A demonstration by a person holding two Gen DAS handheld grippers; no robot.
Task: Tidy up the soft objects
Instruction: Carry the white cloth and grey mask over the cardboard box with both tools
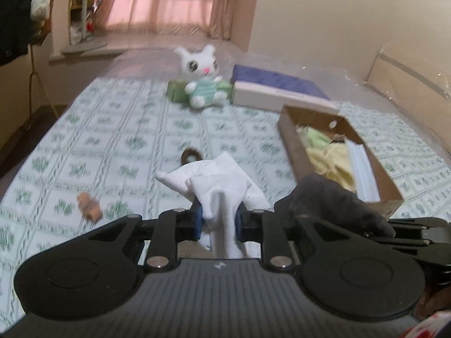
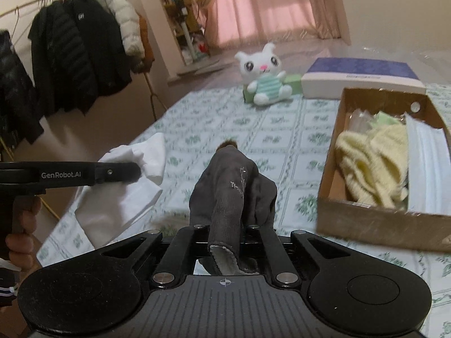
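My left gripper (image 1: 218, 219) is shut on a white sock (image 1: 217, 186) and holds it above the bed; the sock also shows in the right wrist view (image 2: 146, 155). My right gripper (image 2: 225, 225) is shut on a dark grey sock (image 2: 234, 186), seen at the right of the left wrist view (image 1: 332, 200). A cardboard box (image 2: 329, 197) to the right holds pale yellow socks (image 2: 372, 166) and white folded cloth (image 2: 428, 169). The box also shows in the left wrist view (image 1: 290, 146).
A white plush bunny (image 1: 201, 81) sits against a green box (image 1: 176, 90) at the far end of the green-patterned bedsheet (image 1: 112, 146), beside a blue-topped white box (image 1: 279, 87). A small tan object (image 1: 90, 207) and a brown item (image 1: 191, 155) lie on the sheet. Coats (image 2: 70, 56) hang left.
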